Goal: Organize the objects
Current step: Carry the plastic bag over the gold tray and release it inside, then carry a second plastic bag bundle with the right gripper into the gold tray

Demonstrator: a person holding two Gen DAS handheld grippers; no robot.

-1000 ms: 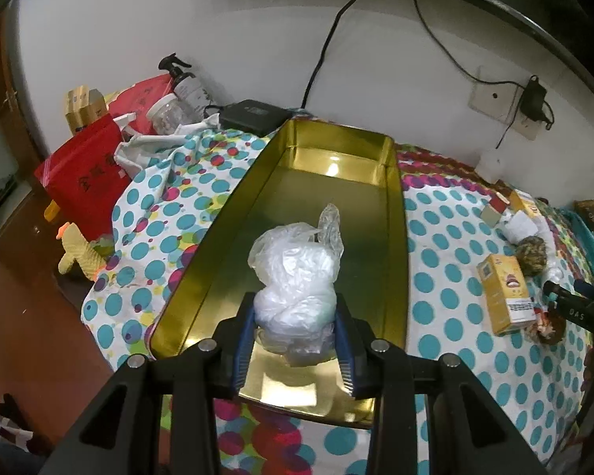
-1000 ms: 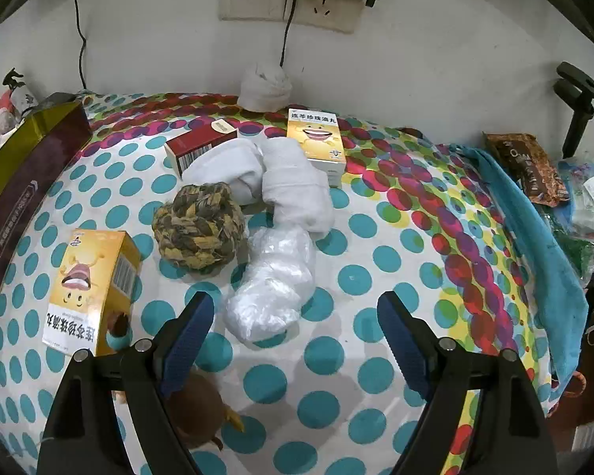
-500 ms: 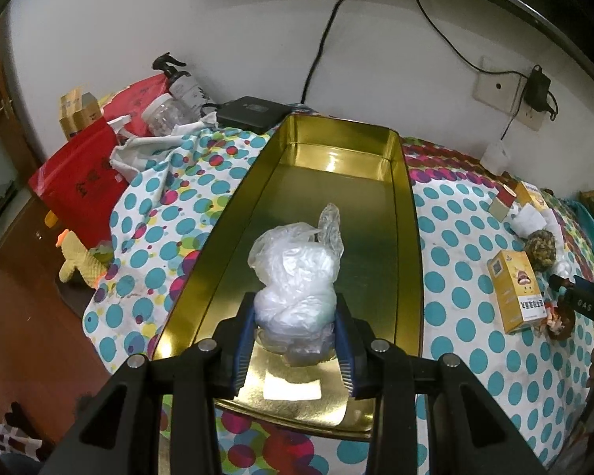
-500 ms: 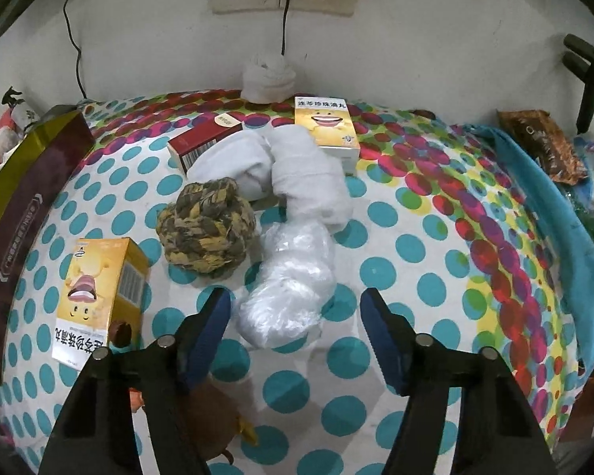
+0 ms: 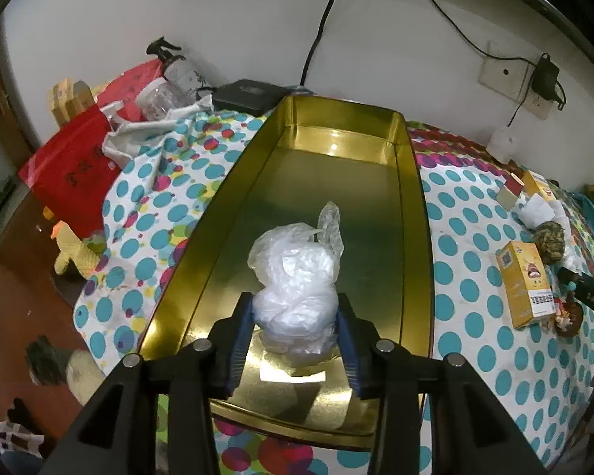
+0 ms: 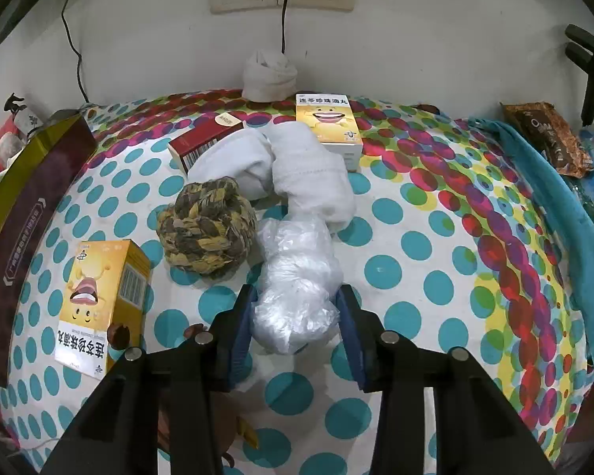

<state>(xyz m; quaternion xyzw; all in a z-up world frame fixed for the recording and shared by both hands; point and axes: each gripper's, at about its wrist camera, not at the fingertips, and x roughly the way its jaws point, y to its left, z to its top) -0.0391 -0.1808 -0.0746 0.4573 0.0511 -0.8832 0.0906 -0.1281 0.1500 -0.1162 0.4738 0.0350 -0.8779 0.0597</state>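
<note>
Right gripper [image 6: 295,312] fingers closed in since 1 s ago, now pinching table plastic bag [image 6: 297,277]; left gripper [image 5: 295,314] unchanged, clamping bagged bundle [image 5: 297,277] over gold tray [image 5: 412,213], contact hidden

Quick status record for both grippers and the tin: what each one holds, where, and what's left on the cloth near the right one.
left gripper: shut on plastic bag, over gold tin
right gripper: closed around second plastic bag on dotted cloth
tin contents: nothing apart from the held bag
near right gripper: woven ball, white socks, yellow box
</note>
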